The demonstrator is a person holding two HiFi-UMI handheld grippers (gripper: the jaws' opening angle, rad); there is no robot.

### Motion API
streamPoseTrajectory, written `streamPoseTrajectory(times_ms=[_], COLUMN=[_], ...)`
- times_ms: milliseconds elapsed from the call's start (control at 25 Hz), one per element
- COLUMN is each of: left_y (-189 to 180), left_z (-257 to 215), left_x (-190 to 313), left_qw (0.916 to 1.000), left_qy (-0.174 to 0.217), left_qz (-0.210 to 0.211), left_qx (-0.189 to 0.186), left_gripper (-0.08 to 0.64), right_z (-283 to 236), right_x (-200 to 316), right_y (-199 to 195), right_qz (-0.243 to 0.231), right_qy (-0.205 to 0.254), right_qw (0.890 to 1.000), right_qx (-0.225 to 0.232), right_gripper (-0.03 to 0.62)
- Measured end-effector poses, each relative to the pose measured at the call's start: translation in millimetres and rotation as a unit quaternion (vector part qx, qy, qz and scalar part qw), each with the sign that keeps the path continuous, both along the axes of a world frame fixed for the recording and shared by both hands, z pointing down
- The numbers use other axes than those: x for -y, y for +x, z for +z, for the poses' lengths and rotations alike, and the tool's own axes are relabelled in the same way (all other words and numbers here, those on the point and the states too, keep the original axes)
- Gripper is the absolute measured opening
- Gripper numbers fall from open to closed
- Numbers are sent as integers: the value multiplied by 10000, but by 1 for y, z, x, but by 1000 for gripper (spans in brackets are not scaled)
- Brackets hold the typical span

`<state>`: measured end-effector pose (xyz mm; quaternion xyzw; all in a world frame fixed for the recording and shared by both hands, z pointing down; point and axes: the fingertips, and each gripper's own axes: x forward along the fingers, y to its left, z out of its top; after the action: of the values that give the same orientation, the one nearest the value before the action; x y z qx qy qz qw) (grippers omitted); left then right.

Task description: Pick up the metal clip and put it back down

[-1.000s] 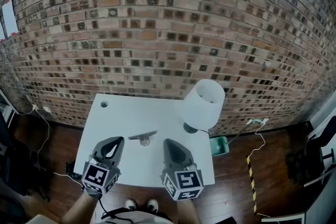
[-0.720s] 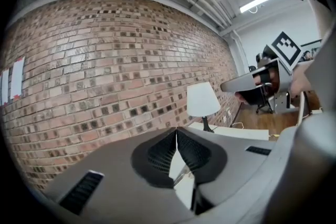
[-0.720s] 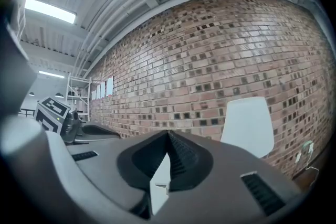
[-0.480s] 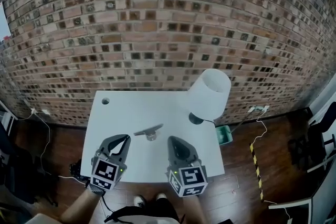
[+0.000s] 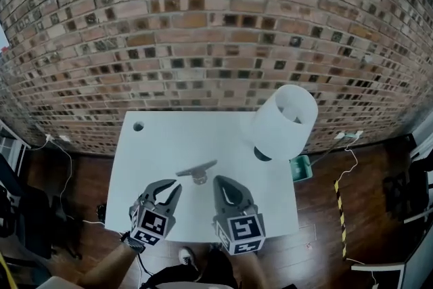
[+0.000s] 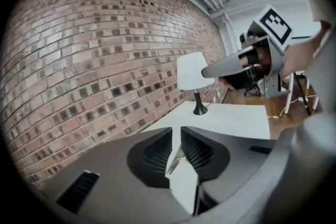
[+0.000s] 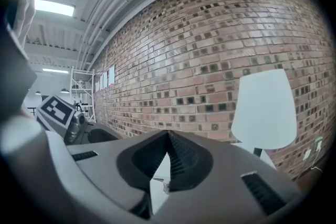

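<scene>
1. A white surface (image 5: 162, 145) stands against a brick wall (image 5: 203, 30). A small round hole (image 5: 138, 126) is in its far left corner, at about 10 o'clock.
2. The left hand-held gripper (image 5: 170, 187) is over the near part of the surface, at about 7 o'clock. Its jaws are opening. There is a gap between them, and nothing is pressed in that gap. Its tips point toward 1 o'clock.
3. The metal clip (image 5: 196, 169) lies on the surface, close to the middle. It is near the tips of both hand-held grippers. It is at 1 o'clock from the left one and at 11 o'clock from the right one. Neither one touches it. A small round part shows on its near side.
4. The right hand-held gripper (image 5: 218, 181) is over the near part of the surface, at about 5 o'clock. Its jaws are together at the tips, and it holds nothing. It points toward 12 o'clock.
5. A white lamp (image 5: 287, 122) stands on the far right of the surface, at about 2 o'clock. Its dark foot (image 5: 262, 154) rests on the surface.
6. A green box (image 5: 302, 168) sits on the wood floor (image 5: 352, 213). It is just beside the right edge of the surface, at about 3 o'clock.
</scene>
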<state>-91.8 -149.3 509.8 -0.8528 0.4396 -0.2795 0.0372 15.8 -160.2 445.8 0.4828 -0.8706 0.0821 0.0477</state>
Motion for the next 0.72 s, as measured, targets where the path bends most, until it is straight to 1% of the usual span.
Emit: streamPoseTrajectory(times_ms=[80, 200, 320, 400, 480, 560, 640, 720], left_y=[7, 25, 42, 49, 52, 54, 54, 55], left_z=[28, 62, 97, 124, 148, 166, 178, 184], left_x=[14, 35, 50, 56, 59, 61, 64, 68], left_qw=[9995, 9968, 9904, 9816, 9692, 9570, 9479, 9413], left_qy=[-162, -386, -615, -763, -880, -886, -828, -720], left_qz=[1, 185, 397, 537, 665, 755, 772, 748], left_qx=[288, 669, 1169, 1667, 2203, 2657, 2976, 3212], left_gripper=[73, 92, 106, 121, 128, 130, 130, 130], right_z=[8, 19, 31, 40, 48, 56, 64, 70], right_x=[13, 29, 45, 54, 60, 66, 69, 71], right_y=[5, 18, 37, 52, 64, 73, 78, 80], right_qz=[-19, -7, 71, 160, 227, 276, 287, 274], right_qy=[-68, -198, -316, -385, -441, -503, -566, -625], right_qw=[9999, 9996, 9989, 9984, 9979, 9973, 9969, 9965], right_qx=[94, 221, 331, 389, 428, 455, 473, 493], right_gripper=[-15, -16, -16, -15, -15, -15, -15, -15])
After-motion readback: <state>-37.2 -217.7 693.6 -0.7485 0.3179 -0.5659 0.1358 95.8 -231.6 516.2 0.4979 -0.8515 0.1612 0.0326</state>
